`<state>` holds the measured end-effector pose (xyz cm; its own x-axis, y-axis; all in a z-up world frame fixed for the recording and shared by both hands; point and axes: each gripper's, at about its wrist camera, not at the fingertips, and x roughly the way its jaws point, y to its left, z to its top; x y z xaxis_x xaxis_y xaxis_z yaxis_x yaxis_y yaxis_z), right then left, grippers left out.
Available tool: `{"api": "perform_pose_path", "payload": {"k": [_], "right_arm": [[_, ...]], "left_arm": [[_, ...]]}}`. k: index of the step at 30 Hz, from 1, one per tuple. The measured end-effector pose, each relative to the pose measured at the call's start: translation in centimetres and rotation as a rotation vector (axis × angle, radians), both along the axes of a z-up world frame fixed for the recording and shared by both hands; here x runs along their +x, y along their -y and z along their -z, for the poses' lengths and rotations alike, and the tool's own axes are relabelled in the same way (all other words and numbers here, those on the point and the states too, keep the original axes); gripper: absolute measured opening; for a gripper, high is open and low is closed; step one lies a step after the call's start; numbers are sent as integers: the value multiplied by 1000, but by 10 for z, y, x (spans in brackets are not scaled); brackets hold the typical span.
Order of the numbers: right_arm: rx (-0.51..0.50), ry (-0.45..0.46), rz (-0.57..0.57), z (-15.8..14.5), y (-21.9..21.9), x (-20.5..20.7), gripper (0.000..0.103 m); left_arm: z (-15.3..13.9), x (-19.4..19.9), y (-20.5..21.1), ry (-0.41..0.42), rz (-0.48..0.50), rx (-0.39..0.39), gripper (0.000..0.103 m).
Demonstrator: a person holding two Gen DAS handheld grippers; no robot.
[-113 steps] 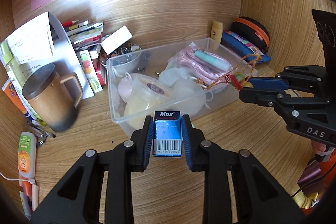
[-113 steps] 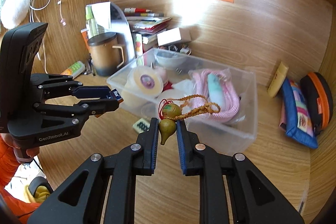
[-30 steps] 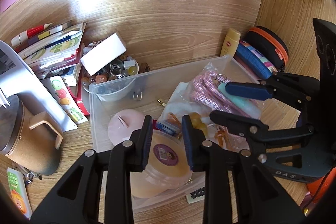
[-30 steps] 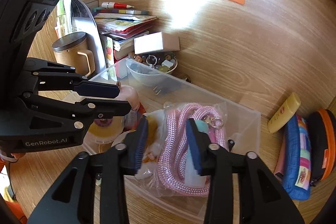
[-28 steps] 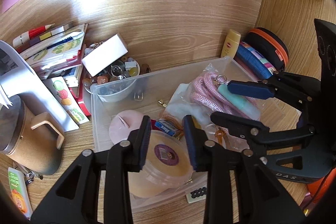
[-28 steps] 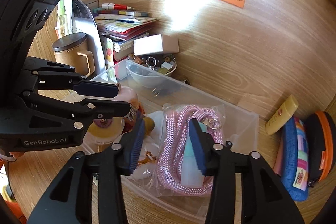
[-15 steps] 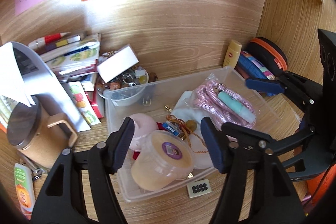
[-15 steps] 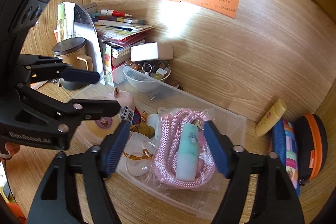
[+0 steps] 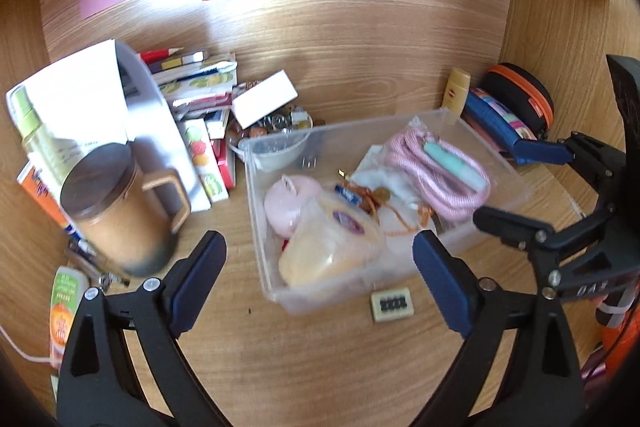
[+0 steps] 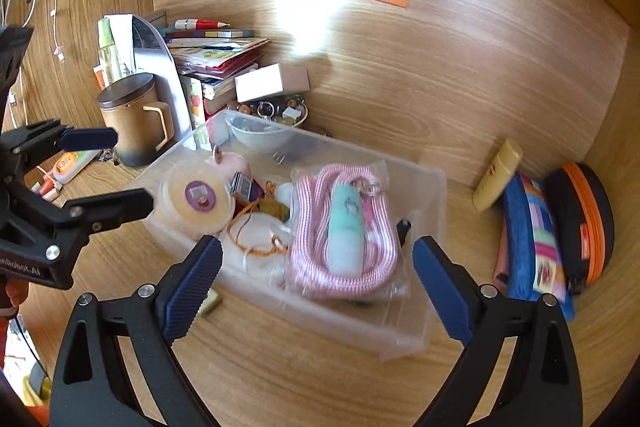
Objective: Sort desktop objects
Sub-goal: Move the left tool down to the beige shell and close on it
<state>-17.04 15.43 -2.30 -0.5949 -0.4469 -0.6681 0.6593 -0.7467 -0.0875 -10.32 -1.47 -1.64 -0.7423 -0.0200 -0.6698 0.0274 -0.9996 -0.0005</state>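
Note:
A clear plastic bin (image 9: 256, 187) (image 10: 424, 327) stands on the wooden desk. In it lie a blue Max box (image 9: 347, 194) (image 10: 244, 185), a gourd charm on an orange cord (image 9: 380, 195) (image 10: 276, 209), a pink rope in a bag (image 9: 436, 179) (image 10: 320, 227), a yellowish tub (image 9: 328, 247) (image 10: 198, 197) and a pink round thing (image 9: 286, 201). My left gripper (image 9: 320, 281) is open and empty in front of the bin. My right gripper (image 10: 318, 285) is open and empty over the bin's near side.
A brown lidded mug (image 9: 120, 211) (image 10: 134, 119) stands left of the bin, with books (image 9: 200, 99) and a bowl of trinkets (image 9: 276, 135) behind. A small tile with black dots (image 9: 392, 305) lies before the bin. A yellow tube (image 10: 498, 175), blue pouch (image 10: 532, 239) and orange-trimmed case (image 10: 584, 223) lie right.
Both grippers let go of the Max box and the gourd charm into the bin, opened wide and drew back from it.

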Motion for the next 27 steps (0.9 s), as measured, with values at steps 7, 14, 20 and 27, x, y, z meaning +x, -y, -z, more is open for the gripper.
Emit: {"api": "perform_pose_path", "payload": {"k": [7, 14, 20, 27], "right_arm": [[-7, 15, 12, 10, -10, 28, 96], [-21, 54, 37, 23, -20, 48, 96], [-36, 89, 65, 34, -28, 59, 96], [-30, 120, 72, 47, -30, 69, 96]], "left_arm": [[20, 39, -12, 36, -3, -5, 96], [39, 70, -21, 66, 4, -4, 96], [55, 96, -33, 91, 23, 60, 96], [77, 122, -51, 118, 14, 64, 96]]}}
